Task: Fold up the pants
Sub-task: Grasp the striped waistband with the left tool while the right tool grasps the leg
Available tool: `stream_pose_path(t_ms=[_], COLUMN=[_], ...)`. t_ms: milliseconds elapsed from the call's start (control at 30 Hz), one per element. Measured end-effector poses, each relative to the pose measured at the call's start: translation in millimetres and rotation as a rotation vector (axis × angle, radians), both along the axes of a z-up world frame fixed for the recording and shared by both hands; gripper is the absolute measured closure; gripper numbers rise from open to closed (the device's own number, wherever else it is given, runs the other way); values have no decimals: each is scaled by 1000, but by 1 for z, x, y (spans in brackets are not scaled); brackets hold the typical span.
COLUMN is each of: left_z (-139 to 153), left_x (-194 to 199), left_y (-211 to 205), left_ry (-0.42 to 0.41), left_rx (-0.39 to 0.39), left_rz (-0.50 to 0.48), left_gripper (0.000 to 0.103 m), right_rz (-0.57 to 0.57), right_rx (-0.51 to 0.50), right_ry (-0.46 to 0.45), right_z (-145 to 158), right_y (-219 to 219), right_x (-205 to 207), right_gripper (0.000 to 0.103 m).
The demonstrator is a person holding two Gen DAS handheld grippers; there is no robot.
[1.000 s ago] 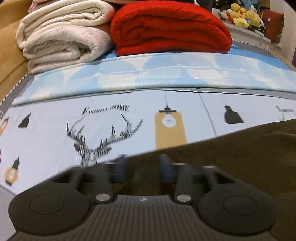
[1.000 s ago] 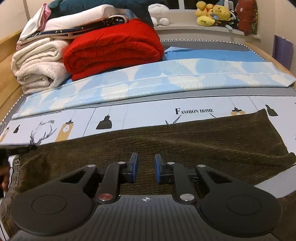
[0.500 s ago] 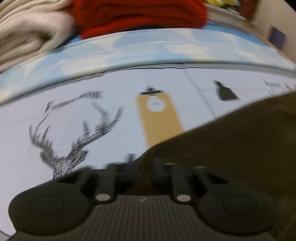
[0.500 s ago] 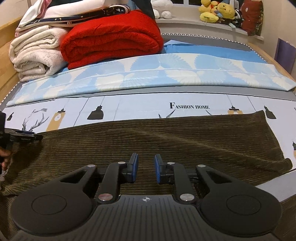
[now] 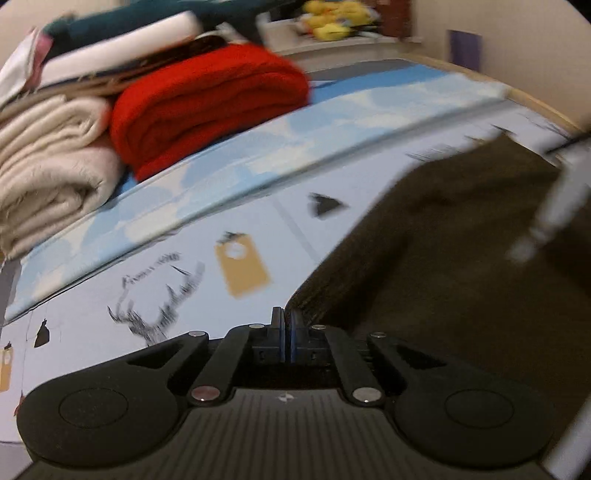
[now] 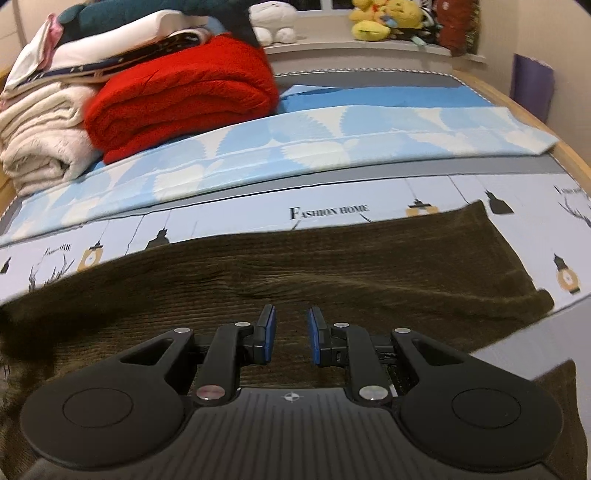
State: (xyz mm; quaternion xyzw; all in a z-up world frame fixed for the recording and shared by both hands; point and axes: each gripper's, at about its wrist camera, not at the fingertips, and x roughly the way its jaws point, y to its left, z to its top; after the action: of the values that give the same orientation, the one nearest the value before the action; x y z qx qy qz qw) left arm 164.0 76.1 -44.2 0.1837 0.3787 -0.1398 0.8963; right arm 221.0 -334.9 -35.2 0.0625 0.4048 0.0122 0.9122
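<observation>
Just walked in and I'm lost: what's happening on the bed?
A person with two handheld grippers is folding dark brown corduroy pants spread across the printed bedsheet. The left gripper is shut on a corner of the pants. The right gripper hovers open over the fabric, gripping nothing. A folded red blanket sits behind.

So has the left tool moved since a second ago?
Yes. The left tool, shut on the pants edge, has swung right and up: the deer print now sits lower left, further away.

Folded red knit blanket (image 6: 181, 92) beside rolled cream fleece blanket (image 6: 40, 136). Yellow plush toys (image 6: 384, 18) on the far ledge. Pale printed bedsheet (image 6: 236, 221) underneath.
</observation>
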Motion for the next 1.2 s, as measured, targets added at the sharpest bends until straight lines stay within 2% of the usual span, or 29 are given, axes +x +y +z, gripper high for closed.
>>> stream_pose_path(t_ms=[100,167,233,267,333,367,400,467,600,667,700,733,833,933,967,1033,1100,1200], left_z=[-9,-24,-34,-35,-25,-23,-23,-34,-81,-97,-102,-106,-110,-110,-109,-103,-93,-82], left_x=[-74,-104,-117,-117,-110,-109,-107,-100,-91,-85,-81,-77,-69,-63,-62,-58,-55,-48], left_y=[-24,-36,-33,-23,16,35,61,96,141,152,154,156,163,176,182,184,185,179], left_ry=[61,114,151,157,171,183,217,312,560,627,648,654,648,614,588,542,481,414], left_rx=[23,69,71,43,-110,-188,-298,-430,-558,-611,-606,-594,-623,-657,-662,-634,-626,-585], left_rz=[-77,-123,-103,-54,140,227,345,497,759,820,835,844,871,938,977,1018,1036,1023], left_gripper=[101,101,98,96,92,80,69,66,55,44,33,32,31,33,39,71,77,78], right_rz=[-27,-37,-44,-48,-63,-77,-91,-122,-188,-224,-243,-263,-329,-385,-402,-429,-445,-445], right_rx=[28,37,43,47,58,63,71,95,128,152,173,201,289,372,400,452,482,522], right_ry=[-1,-1,1,2,4,7,12,21,30,36,40,41,44,51,57,56,47,35], right_z=[2,4,4,5,5,4,3,1,-6,-11,-14,-17,-30,-49,-56,-69,-78,-91], right_y=[-8,-12,-16,-18,-25,-29,-33,-44,-65,-79,-86,-95,-122,-147,-153,-161,-165,-166], right_x=[-10,-17,-24,-27,-31,-32,-34,-34,-28,-21,-18,-14,0,13,18,27,37,52], right_gripper=[83,83,83,83,83,83,83,83,83,83,83,83,82,82,82,75,72,71])
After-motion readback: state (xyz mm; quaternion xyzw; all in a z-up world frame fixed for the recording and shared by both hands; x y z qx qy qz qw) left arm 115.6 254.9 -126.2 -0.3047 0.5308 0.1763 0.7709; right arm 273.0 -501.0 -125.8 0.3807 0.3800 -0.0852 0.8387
